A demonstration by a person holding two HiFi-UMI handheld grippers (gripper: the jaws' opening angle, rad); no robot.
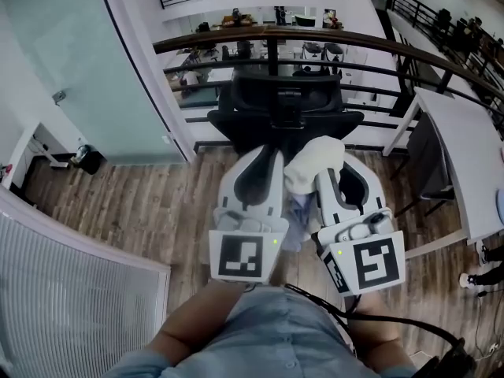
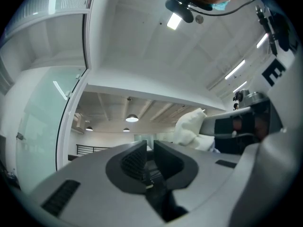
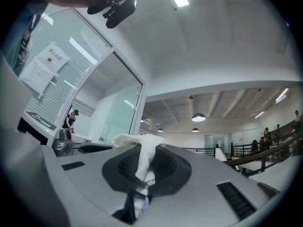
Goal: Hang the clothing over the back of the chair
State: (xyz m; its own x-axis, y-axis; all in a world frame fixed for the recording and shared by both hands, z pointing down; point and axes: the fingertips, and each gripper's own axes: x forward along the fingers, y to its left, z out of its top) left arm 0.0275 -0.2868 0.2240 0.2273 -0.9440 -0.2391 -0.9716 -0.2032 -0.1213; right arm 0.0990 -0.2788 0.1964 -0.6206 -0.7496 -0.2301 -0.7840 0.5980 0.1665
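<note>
Carefully now: your right gripper (image 1: pixel 340 181) is pinching only a thin fold of the white clothing (image 1: pixel 315 164), so it could be slipping out before reaching the chair (image 1: pixel 283 93) ahead. Your left gripper (image 1: pixel 264 164) is sitting closed on nothing. The bunched clothing is lying along the right jaws, pointing toward the chair.

White left claw (image 1: pixel 266 157), right claw (image 1: pixel 335 173); blue shirt (image 1: pixel 276 333).

The right tongs (image 1: pixel 335 181) carry bunched white clothing (image 1: pixel 315 162) beside the left tongs (image 1: pixel 264 164); the black chair (image 1: pixel 287 105) stands at twelve o'clock.
</note>
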